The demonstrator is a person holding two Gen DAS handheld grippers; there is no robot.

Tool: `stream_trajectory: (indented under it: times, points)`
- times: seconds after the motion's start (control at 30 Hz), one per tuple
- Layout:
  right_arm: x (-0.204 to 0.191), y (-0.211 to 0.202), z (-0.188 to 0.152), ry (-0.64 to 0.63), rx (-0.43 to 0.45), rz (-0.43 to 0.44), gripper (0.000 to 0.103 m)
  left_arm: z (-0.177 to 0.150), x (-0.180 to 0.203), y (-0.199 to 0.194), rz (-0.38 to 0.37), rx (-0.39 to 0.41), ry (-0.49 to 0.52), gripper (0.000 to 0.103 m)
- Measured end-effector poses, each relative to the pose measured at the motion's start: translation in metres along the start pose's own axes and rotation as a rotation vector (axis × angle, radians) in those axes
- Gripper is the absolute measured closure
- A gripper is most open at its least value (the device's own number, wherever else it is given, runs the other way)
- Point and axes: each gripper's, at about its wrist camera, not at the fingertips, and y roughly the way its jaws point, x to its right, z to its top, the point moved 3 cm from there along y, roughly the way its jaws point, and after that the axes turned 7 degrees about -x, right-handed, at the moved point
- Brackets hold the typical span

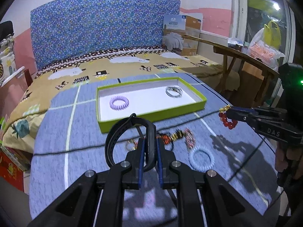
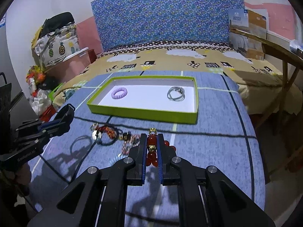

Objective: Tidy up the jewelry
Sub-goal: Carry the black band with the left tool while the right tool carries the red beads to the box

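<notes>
My left gripper (image 1: pixel 150 141) is shut on a black watch band (image 1: pixel 117 138), held above the blue cloth. My right gripper (image 2: pixel 152 138) is shut on a red bead bracelet (image 2: pixel 151 156) with gold charms; the left wrist view shows that bracelet (image 1: pixel 230 123) hanging from it at the right. Farther back lies a green tray (image 1: pixel 106 126) with a white floor, holding a purple spiral hair tie (image 1: pixel 119 102) and a grey wire ring (image 1: pixel 173 91). Loose pieces (image 1: pixel 178 136) and a pale blue bracelet (image 1: pixel 200 158) lie on the cloth in front of the tray.
A black cord (image 2: pixel 208 132) runs across the blue cloth in front of the tray. A bed with a patterned sheet (image 1: pixel 113 70) lies behind. A wooden table (image 1: pixel 244 56) stands at the right, bags and boxes (image 2: pixel 55 43) at the left.
</notes>
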Motion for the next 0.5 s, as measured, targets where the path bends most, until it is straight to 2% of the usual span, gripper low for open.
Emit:
stream_trajectory:
  times: [0.33,0.5]
  points:
    - [0.015,0.019,0.038,0.008,0.019,-0.003,0.093,0.046,-0.029,0.021,0.03,0.042,-0.018,0.09]
    - [0.026,0.036,0.058,0.014,0.018,-0.022,0.093,0.064,-0.042,0.044,0.052,0.026,-0.021,0.09]
